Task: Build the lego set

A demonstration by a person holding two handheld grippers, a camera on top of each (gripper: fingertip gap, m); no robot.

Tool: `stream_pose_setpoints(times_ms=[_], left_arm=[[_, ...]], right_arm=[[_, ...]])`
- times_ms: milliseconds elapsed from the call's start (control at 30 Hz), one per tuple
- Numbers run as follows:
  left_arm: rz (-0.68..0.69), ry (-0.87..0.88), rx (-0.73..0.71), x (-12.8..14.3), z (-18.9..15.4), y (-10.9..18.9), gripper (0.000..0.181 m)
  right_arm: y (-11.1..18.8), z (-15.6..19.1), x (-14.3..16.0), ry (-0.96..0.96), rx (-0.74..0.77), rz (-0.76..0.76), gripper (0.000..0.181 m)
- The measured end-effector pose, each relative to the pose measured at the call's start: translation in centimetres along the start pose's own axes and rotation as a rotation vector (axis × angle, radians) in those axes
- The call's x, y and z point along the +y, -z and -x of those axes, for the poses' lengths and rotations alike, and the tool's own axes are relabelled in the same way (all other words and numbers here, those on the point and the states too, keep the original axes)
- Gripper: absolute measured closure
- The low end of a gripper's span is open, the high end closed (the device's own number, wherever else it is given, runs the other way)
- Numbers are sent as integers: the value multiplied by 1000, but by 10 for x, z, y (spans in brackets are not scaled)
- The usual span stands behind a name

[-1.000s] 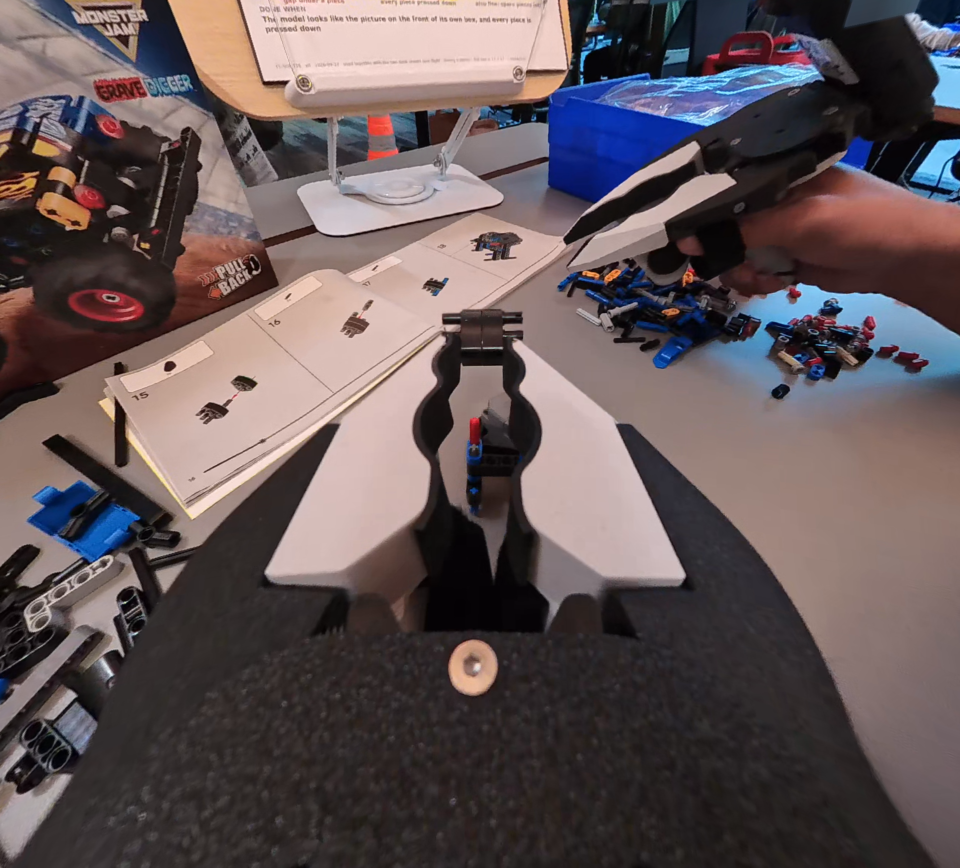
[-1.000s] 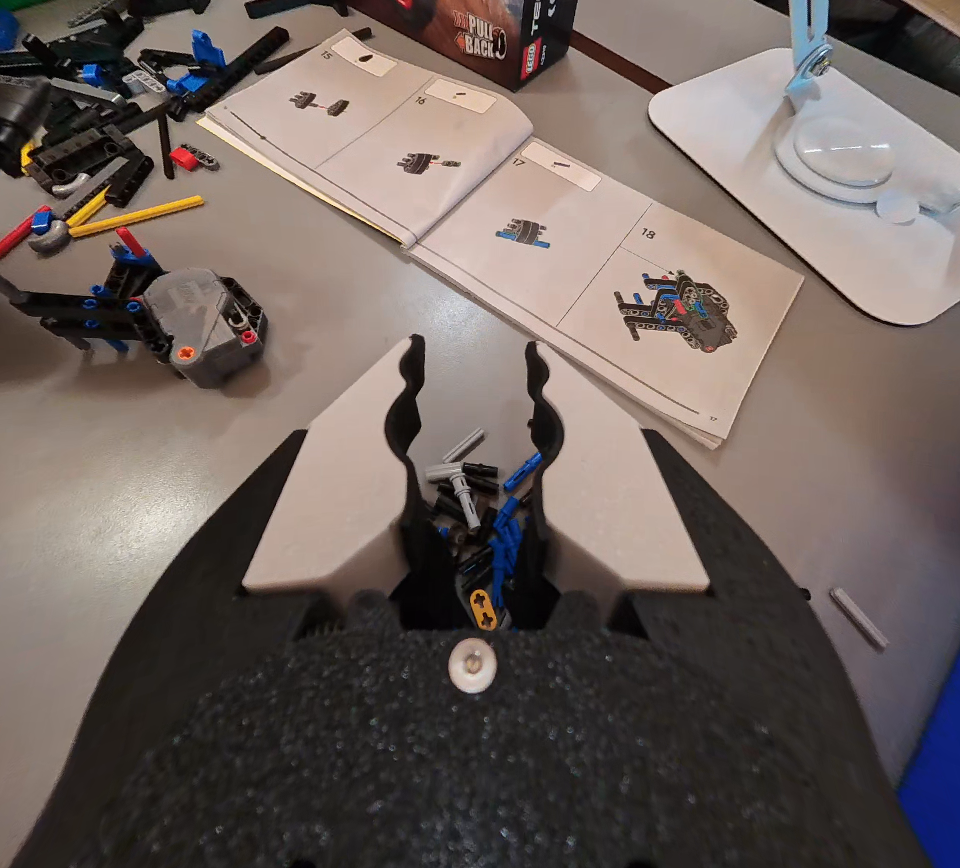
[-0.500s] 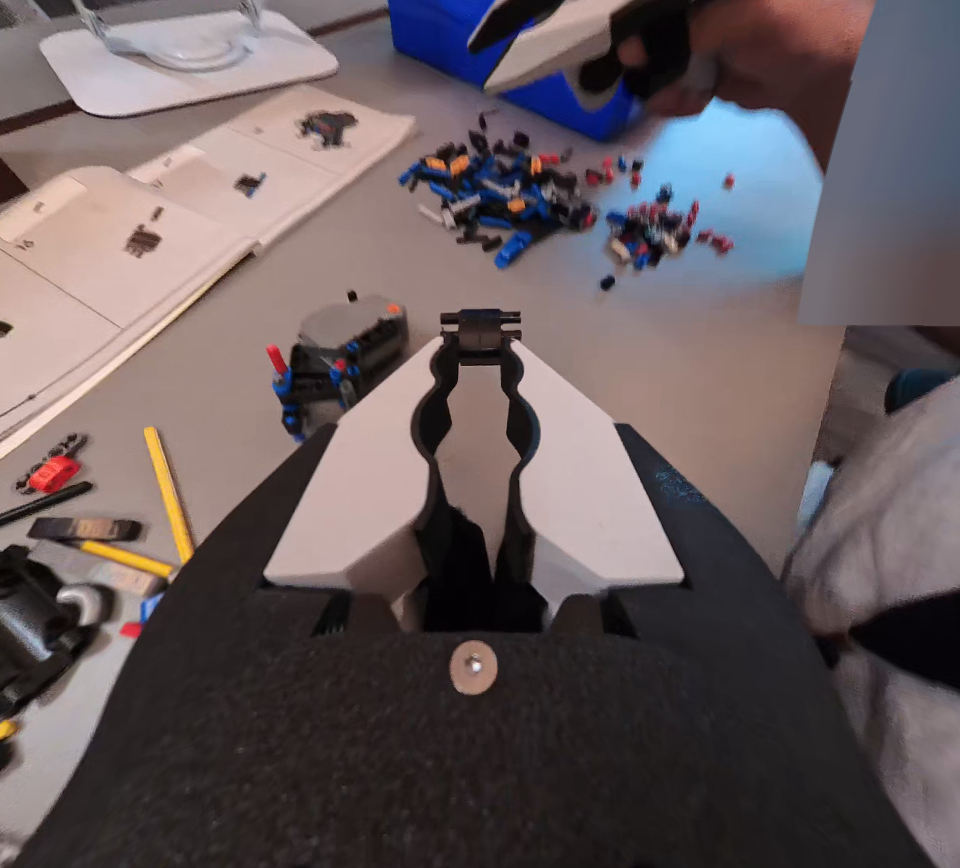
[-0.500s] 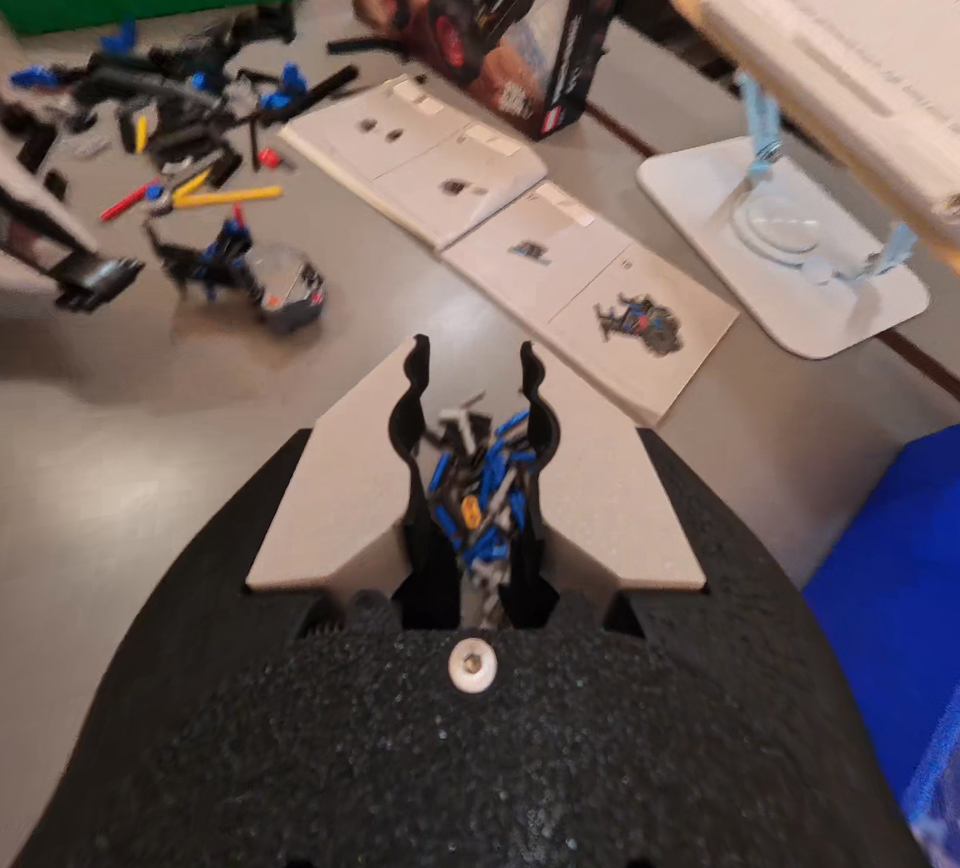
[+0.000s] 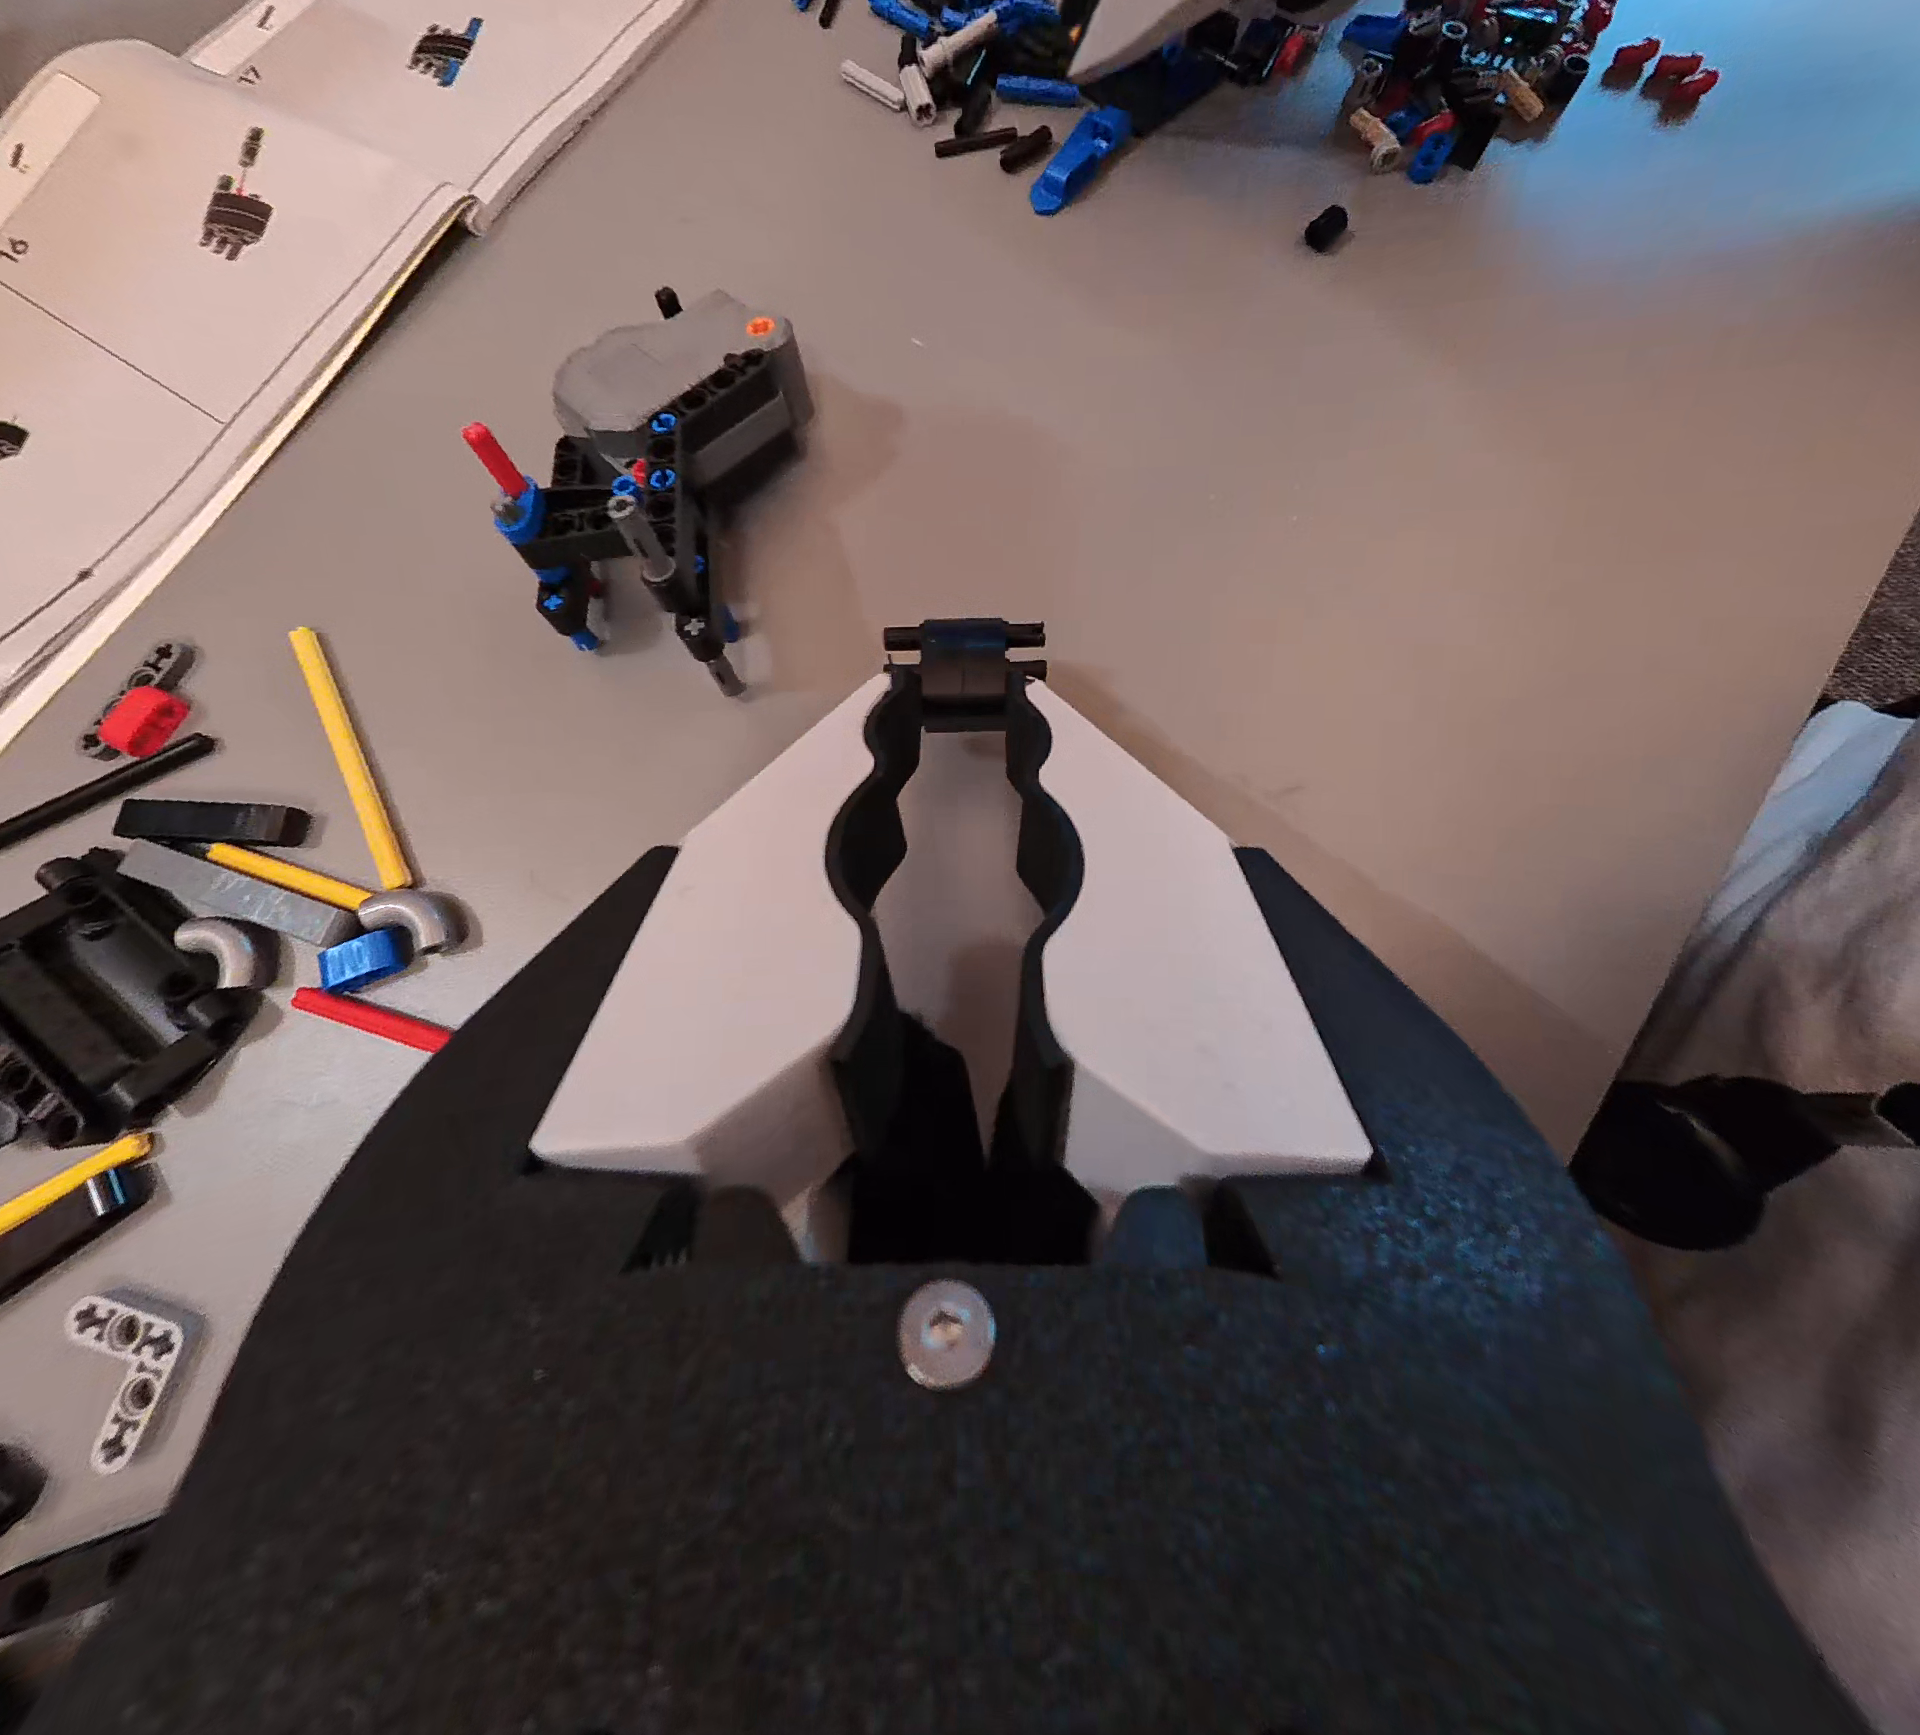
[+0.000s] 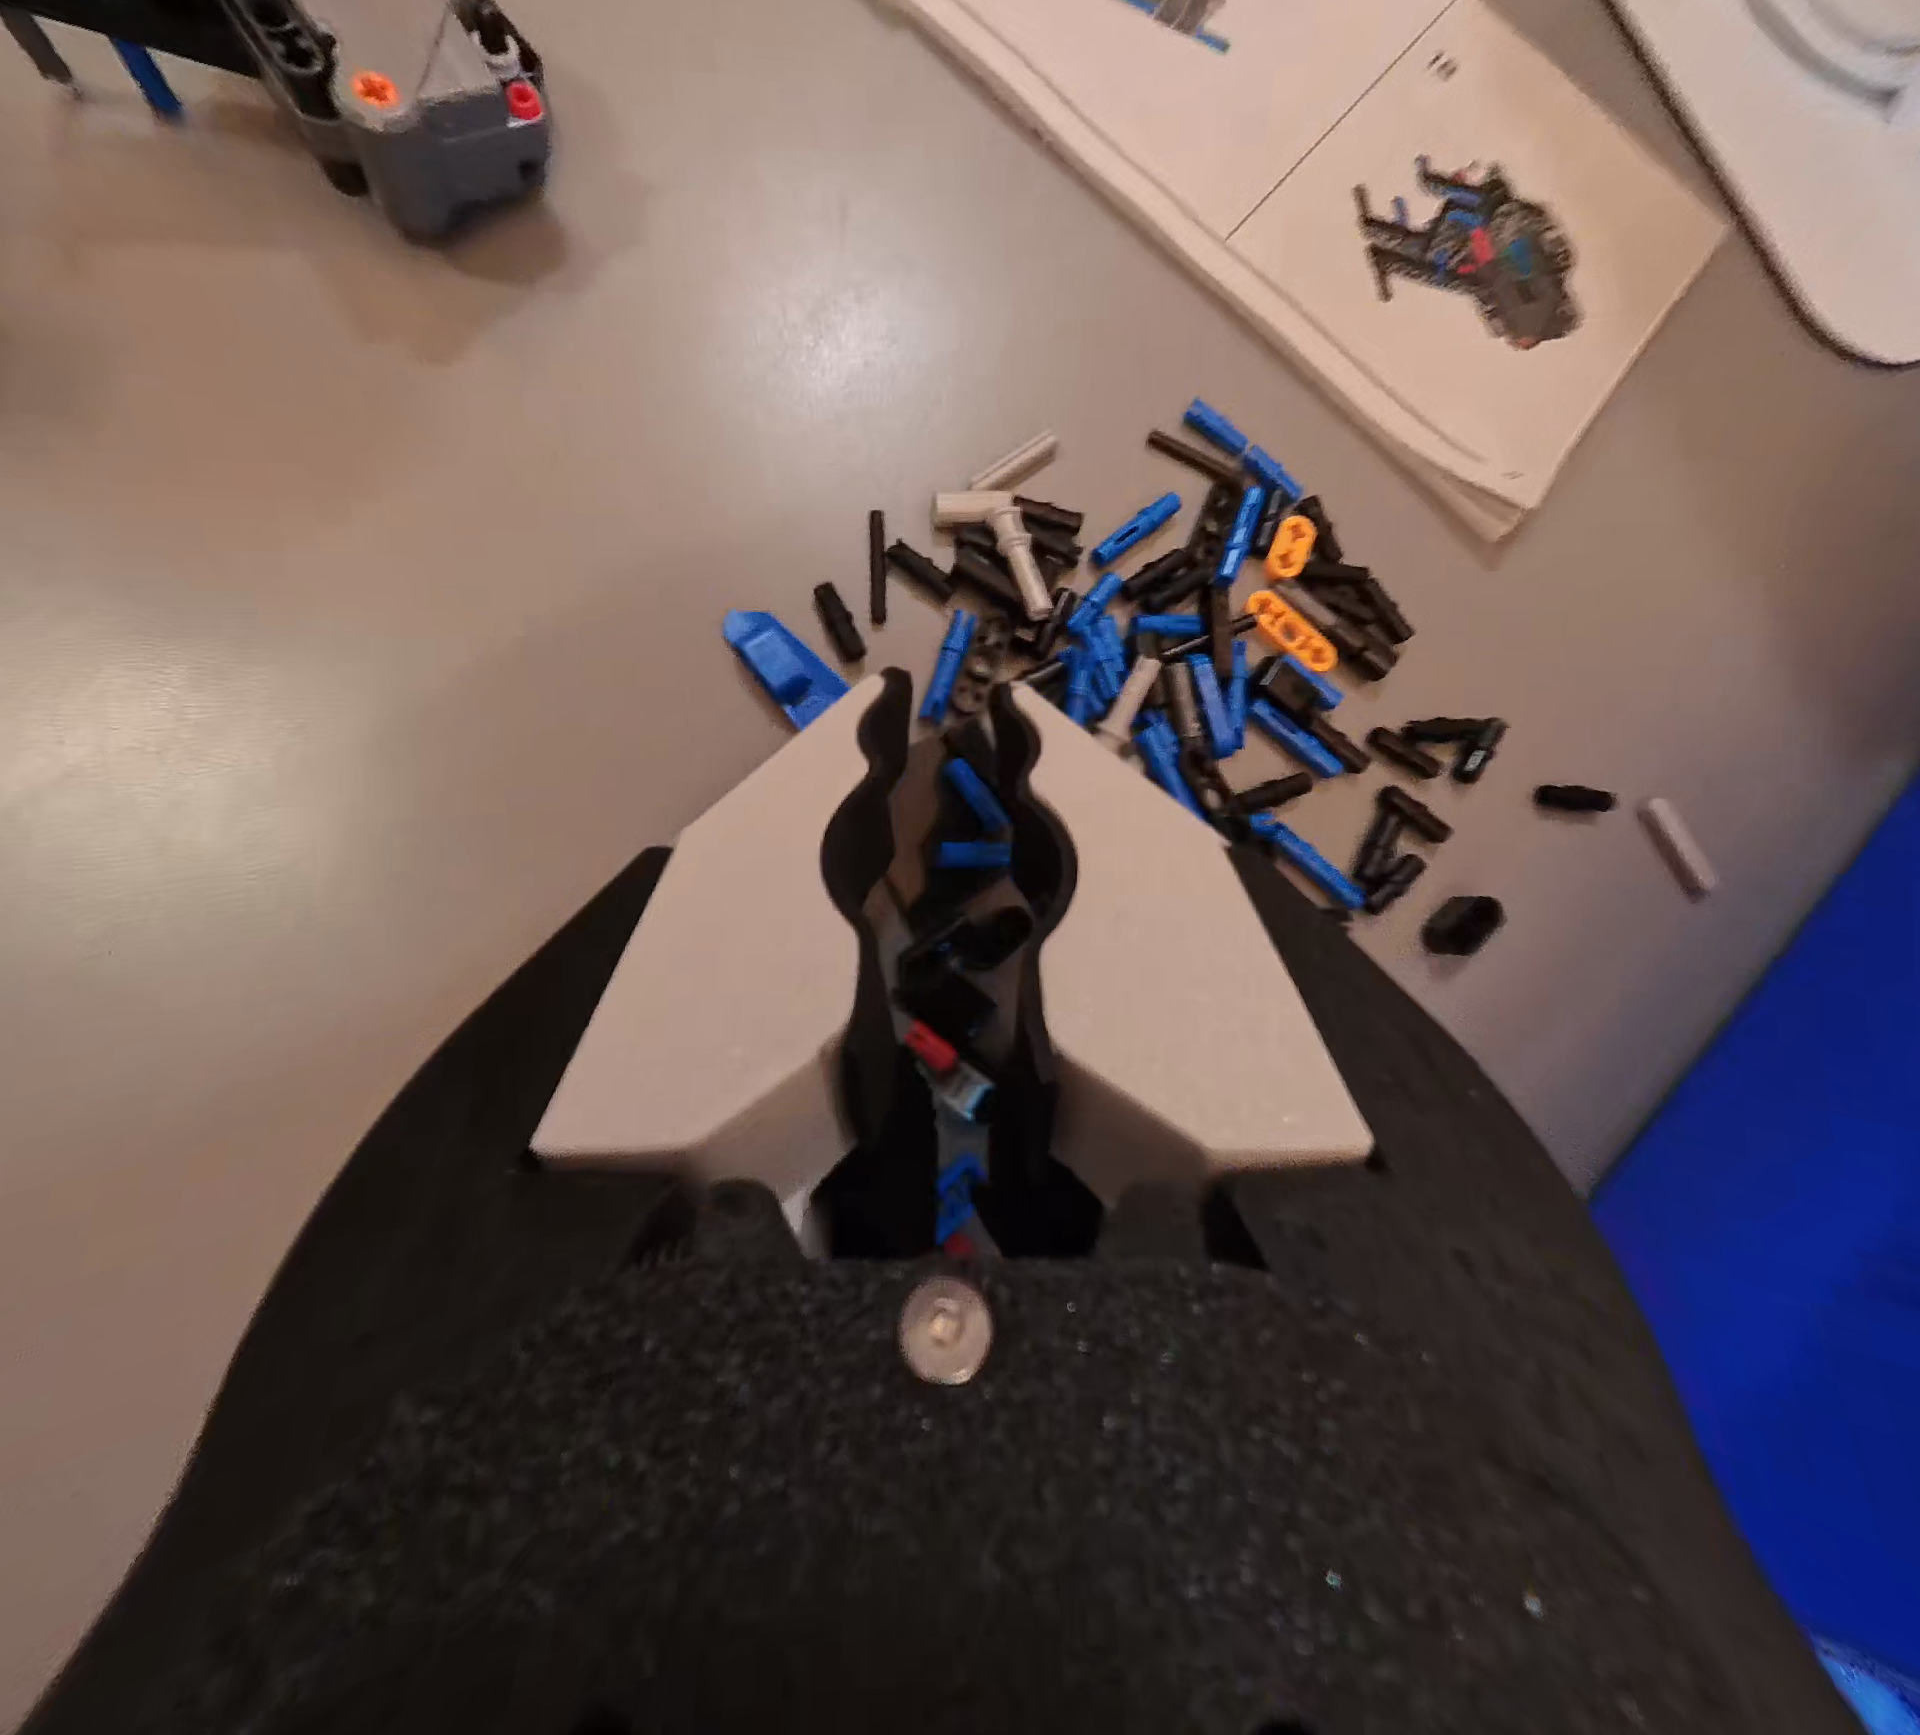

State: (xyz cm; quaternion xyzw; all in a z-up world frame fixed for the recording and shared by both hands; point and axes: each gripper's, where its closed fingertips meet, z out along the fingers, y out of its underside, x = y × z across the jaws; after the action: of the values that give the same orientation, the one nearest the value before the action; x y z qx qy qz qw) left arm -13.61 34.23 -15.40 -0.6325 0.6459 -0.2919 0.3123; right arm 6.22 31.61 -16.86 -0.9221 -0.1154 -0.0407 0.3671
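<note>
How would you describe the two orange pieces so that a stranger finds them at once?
Start at the open instruction booklet on the grey table. Just below its corner lies a pile of small blue and black pins. The two orange pieces sit on the pile's booklet side, flat with holes, the only orange there.

Table (image 5: 1299, 490): bears all items listed below.
Partial model (image 5: 665, 459): stands mid-table, ahead and left of the left gripper (image 5: 961, 683).
Instruction booklet (image 5: 343, 85): lies open behind and left of the model.
Pin pile (image 6: 1153, 646): lies right of the model, beside the booklet's near corner, under the right gripper (image 6: 951, 698) tips.
Loose axles and beams (image 5: 208, 896): lie left of the left gripper.
</note>
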Motion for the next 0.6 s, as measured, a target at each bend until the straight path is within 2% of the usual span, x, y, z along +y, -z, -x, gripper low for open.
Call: stream_pose_setpoints(times_ms=[600], left_arm=[[-26,19,26,0,1,0,167]], right_arm=[[-16,8,-2,0,-84,53,173]])
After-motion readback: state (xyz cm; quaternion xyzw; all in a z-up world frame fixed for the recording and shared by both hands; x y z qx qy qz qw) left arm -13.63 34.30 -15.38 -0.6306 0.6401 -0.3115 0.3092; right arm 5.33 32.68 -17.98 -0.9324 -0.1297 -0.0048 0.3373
